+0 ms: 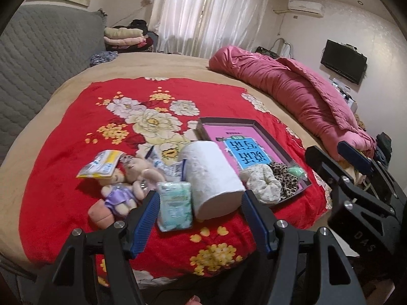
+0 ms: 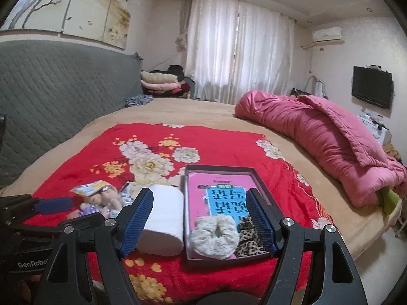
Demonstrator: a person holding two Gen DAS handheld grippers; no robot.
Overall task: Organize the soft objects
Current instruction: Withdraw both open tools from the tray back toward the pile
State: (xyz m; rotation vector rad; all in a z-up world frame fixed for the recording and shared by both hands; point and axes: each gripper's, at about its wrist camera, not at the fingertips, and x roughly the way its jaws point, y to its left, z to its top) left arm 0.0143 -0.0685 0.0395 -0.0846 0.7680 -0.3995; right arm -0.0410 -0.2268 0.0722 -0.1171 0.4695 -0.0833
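Note:
On the red floral blanket (image 1: 76, 152) lie a white toilet roll (image 1: 211, 178), a pale green tissue pack (image 1: 174, 208), two small plush dolls (image 1: 124, 183) and a yellow packet (image 1: 101, 165). A dark tray (image 1: 257, 123) holds a pink book (image 1: 229, 134), a cream scrunchie (image 1: 262, 183), a leopard scrunchie (image 1: 285, 178) and a small green item (image 1: 296, 171). My left gripper (image 1: 199, 194) hovers open above the tissue pack and roll, holding nothing. My right gripper (image 2: 199, 193) is open over the roll (image 2: 165, 221) and the tray (image 2: 221, 168), above the cream scrunchie (image 2: 213, 236).
A rolled pink quilt (image 2: 318, 137) lies along the bed's right side. A grey quilted headboard (image 2: 51, 89) stands at the left, with folded blankets (image 2: 157, 81) at the far end. The tan bedsheet (image 2: 178, 111) surrounds the red blanket. A TV (image 2: 371, 86) hangs on the right wall.

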